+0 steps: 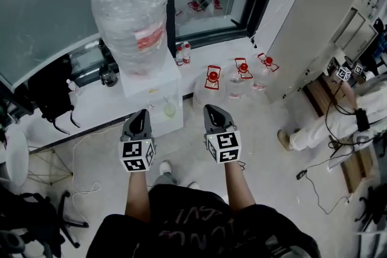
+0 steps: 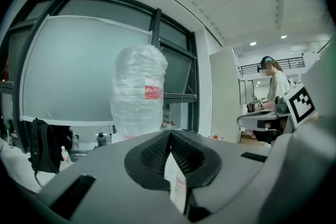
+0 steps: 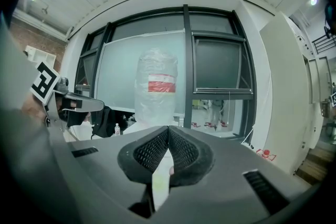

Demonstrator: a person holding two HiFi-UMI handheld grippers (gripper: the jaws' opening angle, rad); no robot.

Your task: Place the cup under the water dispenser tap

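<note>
- White dispenser cabinet (image 1: 151, 89) stands against the window wall with a plastic-wrapped bottle (image 1: 130, 6) on top, its front recess facing the person's two grippers
- Bare floor (image 1: 193, 157) lies between the dispenser's front and the person's shoes, and both grippers are held above it
- To the dispenser's right, three clear jugs with red handles (image 1: 213, 78) stand on the floor near the white pillar (image 1: 314, 15), and two small bottles (image 1: 182, 54) stand at the window's foot
- To its left, a black bag (image 1: 51, 93) leans at the low white ledge (image 1: 100, 107), a thin cable (image 1: 78, 157) trails over the floor, and a black chair (image 1: 36, 220) fills the lower-left corner
- Another person in white (image 1: 329, 124) is at the far right, well apart from both grippers, with more cables beside them
- Cup (image 1: 170, 109), small and pale green, sits in the dispenser's front recess near the left gripper's tips; whether it is right under the tap cannot be made out
- Left gripper (image 1: 142, 112) (image 2: 169, 132) has its jaws pressed together with nothing between them, and it touches nothing
- Right gripper (image 1: 211, 107) (image 3: 168, 128) likewise has its ribbed pads meeting at the tip, empty and clear of the dispenser
</note>
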